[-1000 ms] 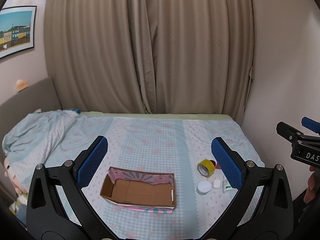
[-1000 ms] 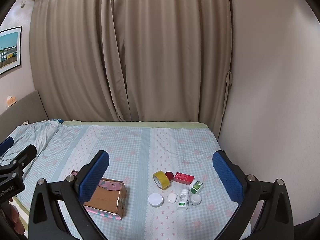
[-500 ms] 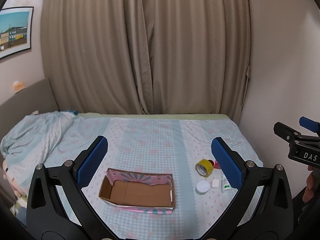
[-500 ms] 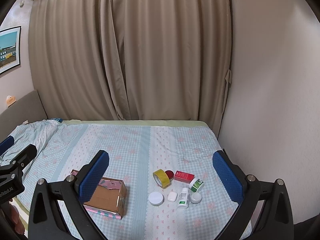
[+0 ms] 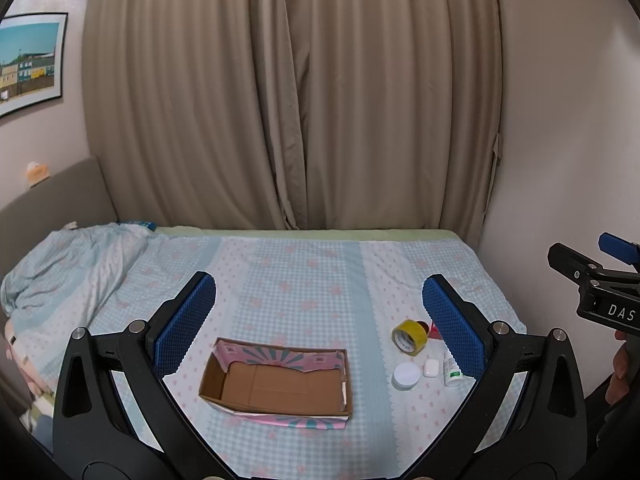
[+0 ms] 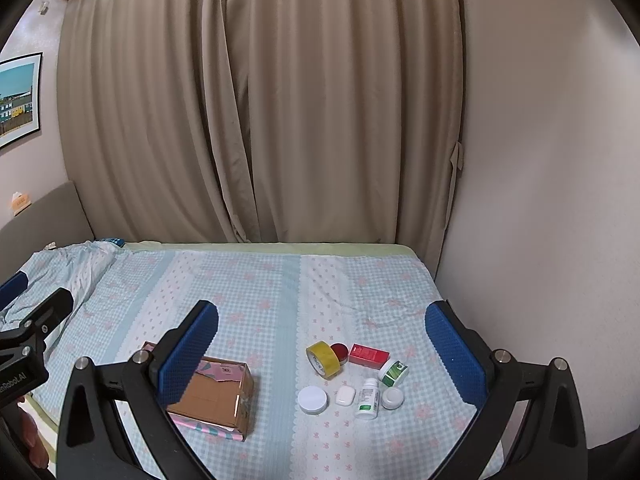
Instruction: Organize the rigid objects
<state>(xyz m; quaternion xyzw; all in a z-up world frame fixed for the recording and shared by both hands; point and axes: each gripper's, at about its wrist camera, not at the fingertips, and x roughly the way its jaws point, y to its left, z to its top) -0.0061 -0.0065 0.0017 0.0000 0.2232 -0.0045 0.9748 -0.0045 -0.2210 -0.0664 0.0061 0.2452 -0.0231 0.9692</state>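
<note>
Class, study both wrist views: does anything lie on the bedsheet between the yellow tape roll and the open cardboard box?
Nothing visible does. Between the yellow tape roll and the cardboard box lies only bare bedsheet. The other small items sit to the roll's right and nearer the camera.

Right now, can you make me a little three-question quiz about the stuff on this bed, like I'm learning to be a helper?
1. True or false: the open brown cardboard box already has things inside it.
2. Which one touches the yellow roll of tape? A) the small red round jar B) the white bottle with a green label C) the flat white round lid
3. Fill the gap: the left claw and the right claw are both wide ____ and hold nothing.

Key: 1 false, the box shows only its bare bottom. 2 A. 3 open.
</note>
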